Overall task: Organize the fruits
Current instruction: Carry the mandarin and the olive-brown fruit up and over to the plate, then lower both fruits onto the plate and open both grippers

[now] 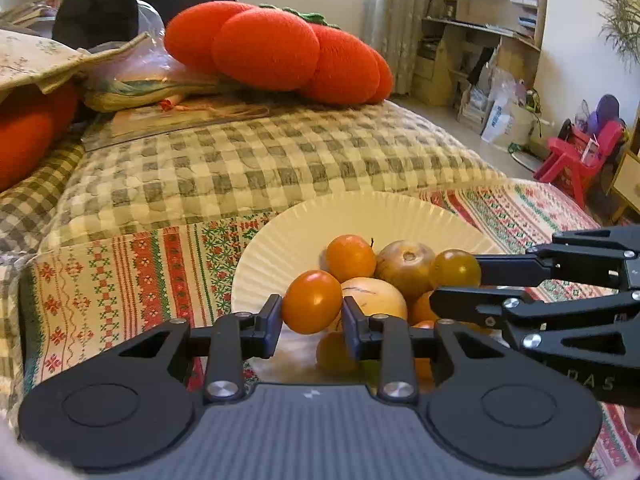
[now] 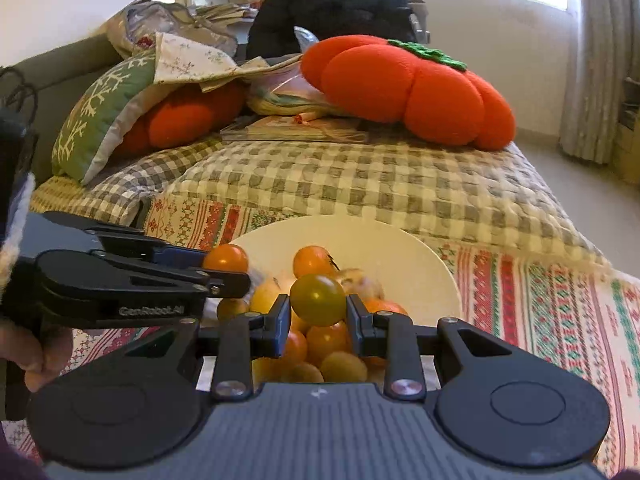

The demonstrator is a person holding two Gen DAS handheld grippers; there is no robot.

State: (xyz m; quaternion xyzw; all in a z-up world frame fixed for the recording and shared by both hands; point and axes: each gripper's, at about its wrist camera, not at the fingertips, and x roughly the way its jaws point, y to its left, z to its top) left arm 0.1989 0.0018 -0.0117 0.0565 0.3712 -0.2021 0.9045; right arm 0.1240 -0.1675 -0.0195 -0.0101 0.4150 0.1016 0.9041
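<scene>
A white paper plate point(image 1: 360, 216) point(image 2: 400, 248) on the patterned cloth holds a pile of small orange and yellow fruits. My left gripper point(image 1: 312, 316) is shut on an orange tomato point(image 1: 312, 302) above the plate's near side; it shows from the side in the right wrist view point(image 2: 224, 276). My right gripper point(image 2: 318, 316) is shut on a yellow-green tomato point(image 2: 318, 299); in the left wrist view it point(image 1: 456, 280) comes in from the right with that tomato point(image 1: 456, 269). A larger brownish fruit point(image 1: 405, 263) and a pale one point(image 1: 374, 296) lie in the pile.
The plate rests on a red-green embroidered cloth point(image 1: 132, 280) over a checked quilt point(image 1: 260, 152). Orange pumpkin cushions point(image 1: 280, 52) point(image 2: 412, 88) and a green cushion point(image 2: 104, 108) lie behind. A red plastic chair point(image 1: 576, 156) stands on the floor at right.
</scene>
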